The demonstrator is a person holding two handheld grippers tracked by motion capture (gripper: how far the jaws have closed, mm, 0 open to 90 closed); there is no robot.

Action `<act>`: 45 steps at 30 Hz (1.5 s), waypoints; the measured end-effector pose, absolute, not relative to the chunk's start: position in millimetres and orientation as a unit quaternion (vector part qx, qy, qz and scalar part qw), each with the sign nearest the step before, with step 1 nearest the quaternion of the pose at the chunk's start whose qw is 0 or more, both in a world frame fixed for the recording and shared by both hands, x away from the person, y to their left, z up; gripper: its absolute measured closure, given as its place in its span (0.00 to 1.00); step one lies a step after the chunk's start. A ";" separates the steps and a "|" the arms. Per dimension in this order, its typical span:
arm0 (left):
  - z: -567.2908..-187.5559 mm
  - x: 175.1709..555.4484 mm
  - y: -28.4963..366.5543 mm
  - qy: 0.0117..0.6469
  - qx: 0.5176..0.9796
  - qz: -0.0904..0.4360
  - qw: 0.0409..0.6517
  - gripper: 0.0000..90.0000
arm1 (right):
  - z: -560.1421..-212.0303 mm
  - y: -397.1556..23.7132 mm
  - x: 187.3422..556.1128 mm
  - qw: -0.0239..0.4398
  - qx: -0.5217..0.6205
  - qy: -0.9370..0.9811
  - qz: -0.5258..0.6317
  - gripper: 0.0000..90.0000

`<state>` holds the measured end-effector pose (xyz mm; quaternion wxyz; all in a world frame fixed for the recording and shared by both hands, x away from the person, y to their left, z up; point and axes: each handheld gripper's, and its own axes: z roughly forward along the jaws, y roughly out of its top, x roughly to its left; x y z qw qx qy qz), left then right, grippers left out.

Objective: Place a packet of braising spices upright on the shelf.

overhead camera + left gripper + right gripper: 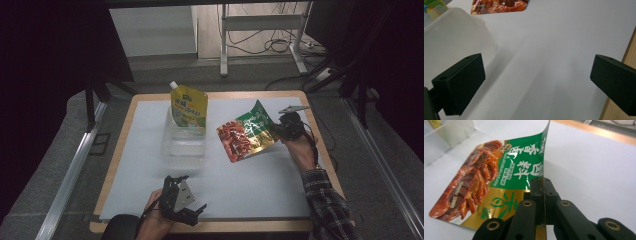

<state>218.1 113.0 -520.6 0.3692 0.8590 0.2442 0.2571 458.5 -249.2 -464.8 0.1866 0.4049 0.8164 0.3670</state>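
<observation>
A flat snack pouch (246, 134) printed green, gold and red hangs tilted just above the white mat, right of centre. My right gripper (278, 130) is shut on the pouch's right edge; in the right gripper view the jaws pinch the thin pouch (499, 182) where the right gripper (541, 185) meets its edge. A yellow spouted pouch (189, 107) stands upright in a clear plastic box (184, 142) at the mat's middle. My left gripper (187, 192) rests open near the front edge, with nothing between its jaws; in its own view the left gripper (537, 77) has the clear box (451, 40) at left.
The white mat (250, 190) covers most of the wooden table (320, 150). The table's wooden rim (627, 55) runs close to the right jaw in the left gripper view. Table legs and cables lie on the floor beyond the far edge.
</observation>
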 end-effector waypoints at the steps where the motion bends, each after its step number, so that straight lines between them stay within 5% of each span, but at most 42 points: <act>1: -520.5 218.1 113.1 0.245 0.859 0.257 0.369 0.00 | -462.6 -248.0 456.9 0.191 0.403 0.816 0.368 0.99; 45: -514.4 219.0 121.7 0.267 0.841 0.267 0.388 0.00 | -360.1 -189.6 432.5 0.180 0.314 0.819 0.445 0.99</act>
